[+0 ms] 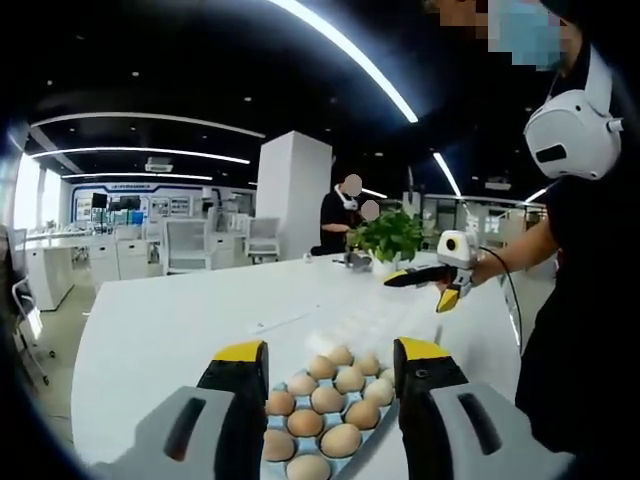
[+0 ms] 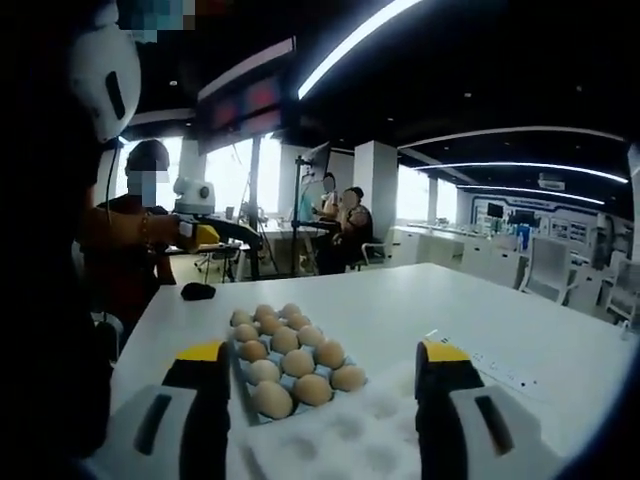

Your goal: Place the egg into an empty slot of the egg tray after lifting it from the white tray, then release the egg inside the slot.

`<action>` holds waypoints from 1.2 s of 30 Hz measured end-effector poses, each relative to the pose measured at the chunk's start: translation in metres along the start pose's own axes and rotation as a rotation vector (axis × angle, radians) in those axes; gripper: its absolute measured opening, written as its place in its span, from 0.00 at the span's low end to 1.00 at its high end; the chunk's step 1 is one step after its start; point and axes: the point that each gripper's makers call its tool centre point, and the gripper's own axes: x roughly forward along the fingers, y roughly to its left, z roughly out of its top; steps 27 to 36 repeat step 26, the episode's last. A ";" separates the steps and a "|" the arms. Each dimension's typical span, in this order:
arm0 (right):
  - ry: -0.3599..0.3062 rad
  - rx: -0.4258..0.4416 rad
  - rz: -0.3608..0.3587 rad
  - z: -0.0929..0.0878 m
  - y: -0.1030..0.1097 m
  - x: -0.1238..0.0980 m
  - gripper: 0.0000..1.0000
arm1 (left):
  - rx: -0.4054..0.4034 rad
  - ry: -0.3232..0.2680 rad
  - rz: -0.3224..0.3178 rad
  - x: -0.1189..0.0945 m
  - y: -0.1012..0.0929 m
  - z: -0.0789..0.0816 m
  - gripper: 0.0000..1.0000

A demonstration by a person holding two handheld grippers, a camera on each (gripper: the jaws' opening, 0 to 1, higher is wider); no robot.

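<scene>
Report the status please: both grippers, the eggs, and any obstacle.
Left gripper open, empty, above the eggs. Right gripper open, empty, eggs between its jaws. Eggs in a tray on the white table. No obstacle seen.

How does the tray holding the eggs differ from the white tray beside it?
Colour: the blue tray is pale blue, the white tray plain white. Load: the blue tray carries rows of brown eggs, while the cups of the white tray that show are bare. Position: in the right gripper view, the white tray lies nearer the camera and the blue tray behind it. Both are cupped trays lying flat, side by side, on the table.
</scene>
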 end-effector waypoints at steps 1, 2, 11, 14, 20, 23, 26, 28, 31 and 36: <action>-0.004 -0.002 -0.001 0.001 0.000 -0.001 0.77 | -0.001 -0.001 0.000 0.000 0.000 0.000 0.51; -0.009 -0.002 -0.001 0.002 0.000 -0.001 0.77 | 0.000 0.000 0.002 0.000 0.000 0.000 0.51; -0.014 -0.007 -0.006 0.005 0.001 -0.002 0.77 | -0.001 -0.011 0.001 0.000 -0.001 0.004 0.51; -0.014 -0.004 -0.008 0.005 0.000 -0.003 0.77 | -0.002 -0.001 -0.007 0.000 -0.002 0.003 0.49; -0.011 -0.014 -0.012 0.005 -0.001 -0.004 0.77 | 0.002 -0.006 -0.003 0.000 0.000 0.004 0.50; -0.015 -0.014 -0.017 0.006 -0.003 -0.004 0.76 | 0.002 -0.005 -0.004 0.000 0.000 0.005 0.50; -0.010 -0.013 -0.016 0.005 -0.003 -0.004 0.76 | 0.003 -0.006 0.000 -0.001 0.001 0.005 0.50; -0.010 -0.013 -0.016 0.005 -0.003 -0.004 0.76 | 0.003 -0.006 0.000 -0.001 0.001 0.005 0.50; -0.010 -0.013 -0.016 0.005 -0.003 -0.004 0.76 | 0.003 -0.006 0.000 -0.001 0.001 0.005 0.50; -0.010 -0.013 -0.016 0.005 -0.003 -0.004 0.76 | 0.003 -0.006 0.000 -0.001 0.001 0.005 0.50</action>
